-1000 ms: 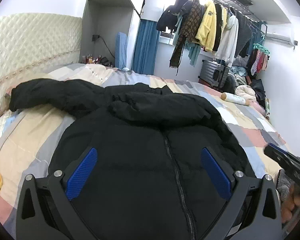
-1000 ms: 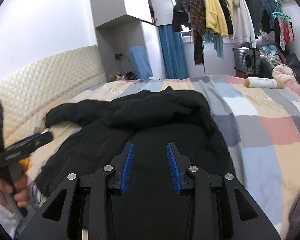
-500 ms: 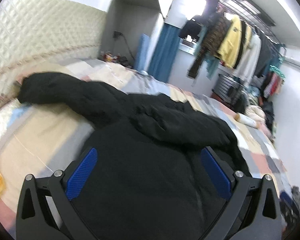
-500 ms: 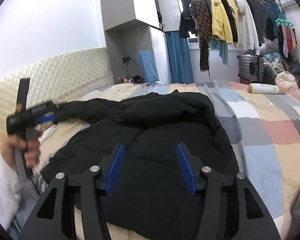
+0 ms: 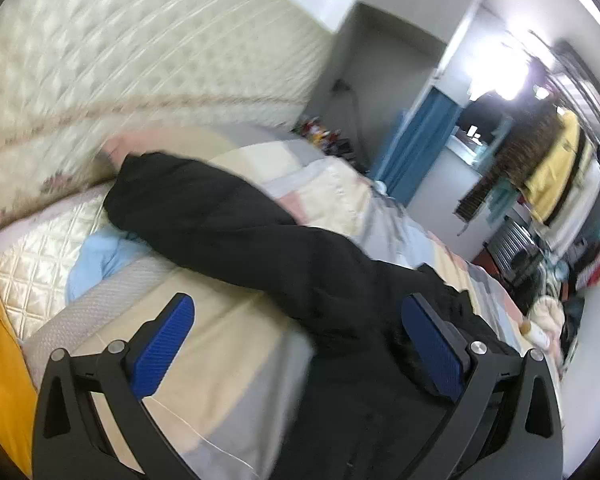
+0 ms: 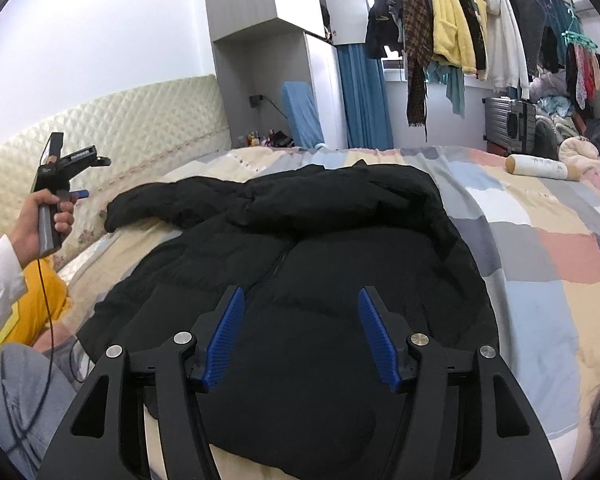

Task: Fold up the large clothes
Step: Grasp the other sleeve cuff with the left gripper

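The black padded jacket is seen spread front-up on the patchwork bedspread, its zip running straight away from the right gripper, so that the body's long axis lies along that gripper's line of sight, with the hem nearest and the collar farthest. One sleeve is stretched out ahead and to the left of the right gripper, across the body's axis, toward the quilted headboard; the other sleeve appears already laid across the chest. The right gripper is held just above the lower front of the jacket with its jaws about half apart, and nothing is gripped between its blue pads. The left gripper is held wide open and empty; from it the outstretched sleeve is seen running away ahead and leftward, its cuff at the far end near the headboard, while the jacket body lies below and to the right. The left gripper is judged the nearer to that sleeve, so the coming fold is likely to be made by carrying the cuff rightward across the chest.
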Motion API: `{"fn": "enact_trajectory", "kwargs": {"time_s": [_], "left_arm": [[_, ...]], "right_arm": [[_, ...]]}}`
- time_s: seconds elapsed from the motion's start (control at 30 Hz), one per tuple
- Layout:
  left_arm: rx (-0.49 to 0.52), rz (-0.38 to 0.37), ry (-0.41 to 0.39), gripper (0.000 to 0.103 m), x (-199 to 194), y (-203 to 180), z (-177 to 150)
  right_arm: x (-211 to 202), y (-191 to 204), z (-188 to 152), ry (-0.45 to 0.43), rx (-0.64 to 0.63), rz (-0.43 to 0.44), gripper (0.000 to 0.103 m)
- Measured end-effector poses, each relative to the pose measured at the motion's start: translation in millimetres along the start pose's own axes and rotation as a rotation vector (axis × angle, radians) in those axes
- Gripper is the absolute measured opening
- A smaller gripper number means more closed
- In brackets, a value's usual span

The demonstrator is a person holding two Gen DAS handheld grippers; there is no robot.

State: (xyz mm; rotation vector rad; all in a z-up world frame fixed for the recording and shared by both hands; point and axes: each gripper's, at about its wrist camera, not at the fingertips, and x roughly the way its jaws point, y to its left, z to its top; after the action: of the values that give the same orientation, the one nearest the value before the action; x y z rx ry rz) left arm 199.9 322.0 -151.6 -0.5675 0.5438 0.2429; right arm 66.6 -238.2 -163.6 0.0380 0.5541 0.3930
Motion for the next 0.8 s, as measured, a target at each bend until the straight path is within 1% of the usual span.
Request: {"fn": "enact_trajectory", "kwargs": {"time_s": [0.07,0.1,0.13,0.17,0.2,0.3,0.37,0.43,0.5,0.57,0.6,0.67,0.8], "left_arm": [[-0.049,-0.003,0.021,0.103,14.7,26.1,6.8],[-0.087,-0.011,0.025,0.103,23.3,44.8,10.2],[-0.114,-0.017,0.026,0.103,30.2,55.7,13.1],[-0.157,-0.027,0.025,0.103,38.3,73.3,15.8],[-0.209,-0.035,0.013,0.103,45.9,92.1,17.9],[-0.338,-0.071,-0.002,0.102,64.6,136.4,20.8],[-0.413,-0.080,-0.022,0.102,78.0,166.2,23.1],[-0.484,-0.107,-0.032,0.102,93.4,191.7,23.1],[-0.547,-0.128,-0.029,0.102,109.6,211.6,21.6],[-0.592,-0.104,-0.031,0.098,125.4,226.9,20.6],[-0.607,-0.106,-0.038,0.098,130.7,231.3,20.0],[-0.648,-0.150,-0.053,0.097,144.1,243.3,21.2],[-0.686,-0.185,-0.058,0.097,166.3,253.6,27.6]], "right_arm": [[4.3,2.9,2.1,0.000,0.005,-0.012,0.058],[6.3,3.9,3.3,-0.001,0.006,-0.021,0.061],[9.3,4.9,3.8,0.000,0.008,-0.039,0.074],[12.3,5.0,3.6,0.001,0.012,-0.054,0.079],[17.0,4.8,3.7,0.006,0.021,-0.070,0.082],[32.7,3.8,5.7,0.044,0.044,-0.089,0.082],[45.1,9.4,7.4,0.068,0.026,-0.136,0.082],[55.6,13.2,9.5,0.082,0.020,-0.151,0.082],[67.5,15.6,13.0,0.096,0.042,-0.152,0.082],[77.1,16.0,18.0,0.102,0.071,-0.139,0.082],[81.1,15.4,20.2,0.101,0.086,-0.138,0.082],[87.9,13.0,23.7,0.099,0.112,-0.155,0.084],[100.7,8.9,25.2,0.119,0.137,-0.202,0.087]]}}
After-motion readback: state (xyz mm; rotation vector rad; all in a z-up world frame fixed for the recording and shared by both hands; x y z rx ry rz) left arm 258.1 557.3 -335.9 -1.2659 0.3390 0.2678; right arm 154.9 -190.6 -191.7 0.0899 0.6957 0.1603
